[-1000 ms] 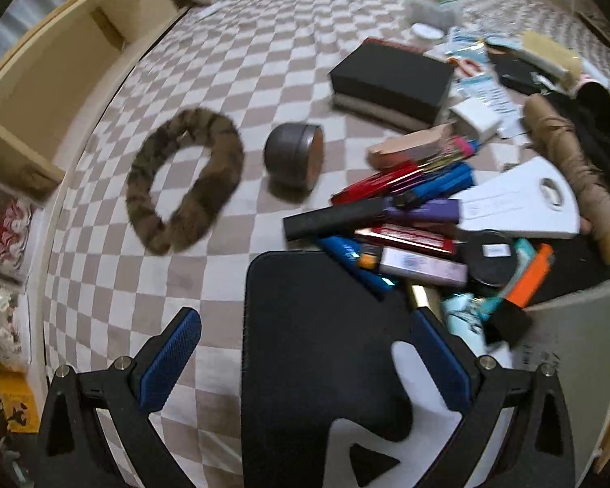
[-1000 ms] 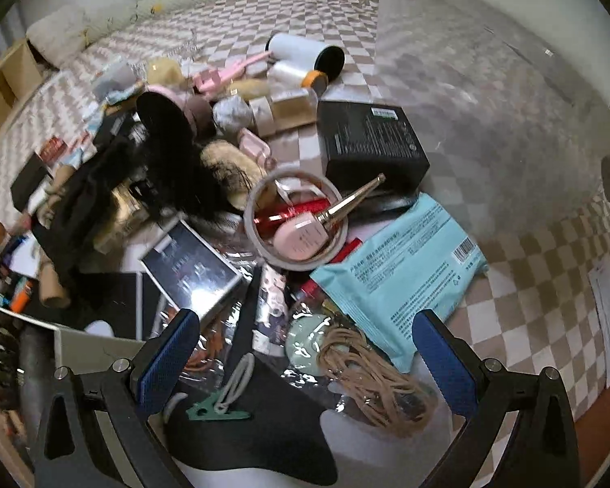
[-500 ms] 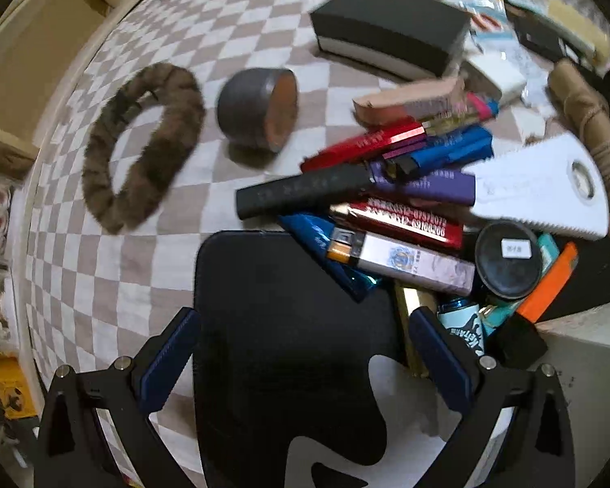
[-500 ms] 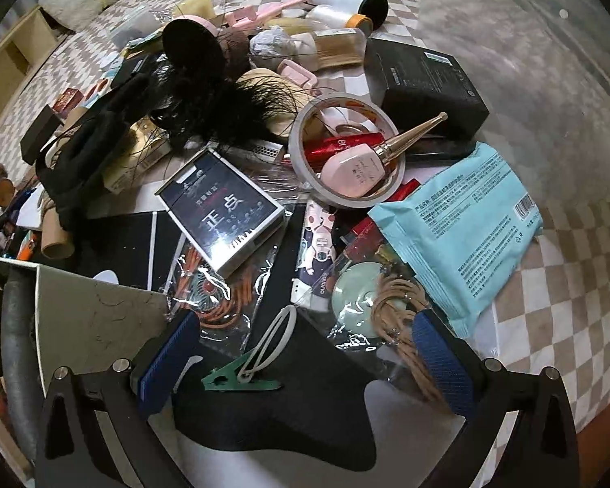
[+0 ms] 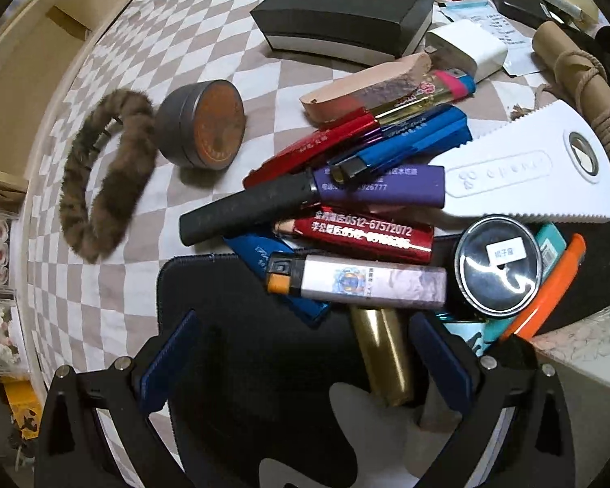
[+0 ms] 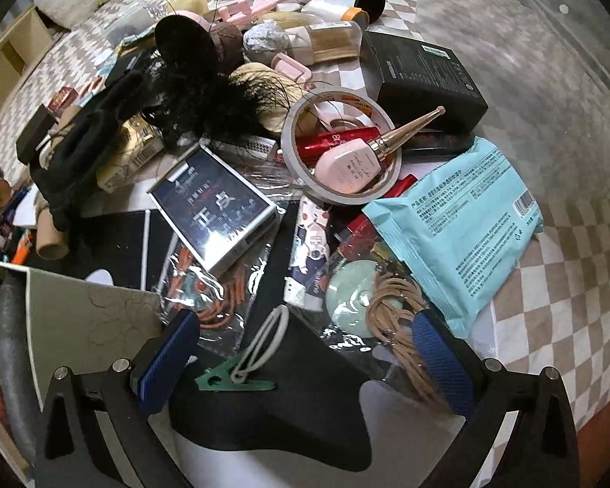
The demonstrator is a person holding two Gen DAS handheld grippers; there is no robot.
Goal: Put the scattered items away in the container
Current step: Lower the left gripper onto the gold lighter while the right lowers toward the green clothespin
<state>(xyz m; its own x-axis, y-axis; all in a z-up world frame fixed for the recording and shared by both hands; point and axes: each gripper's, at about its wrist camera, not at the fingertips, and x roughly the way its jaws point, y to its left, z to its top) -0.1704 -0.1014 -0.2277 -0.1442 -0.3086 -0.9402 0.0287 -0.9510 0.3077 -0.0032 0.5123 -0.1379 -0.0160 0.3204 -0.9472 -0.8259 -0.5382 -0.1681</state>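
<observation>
Checkered cloth (image 5: pixel 114 305) beside lighters' (image 5: pixel 358 282) edge.

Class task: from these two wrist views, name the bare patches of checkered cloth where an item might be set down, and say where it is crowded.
Bare cloth lies between the furry ring, round tin and black box, and right of the blue packet. The lighter pile and tape roll area are crowded.

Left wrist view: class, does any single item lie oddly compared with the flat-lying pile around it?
Yes. The round grey tin left of the lighter pile is tipped on its side, orange face outward, leaning against the furry brown ring.
</observation>
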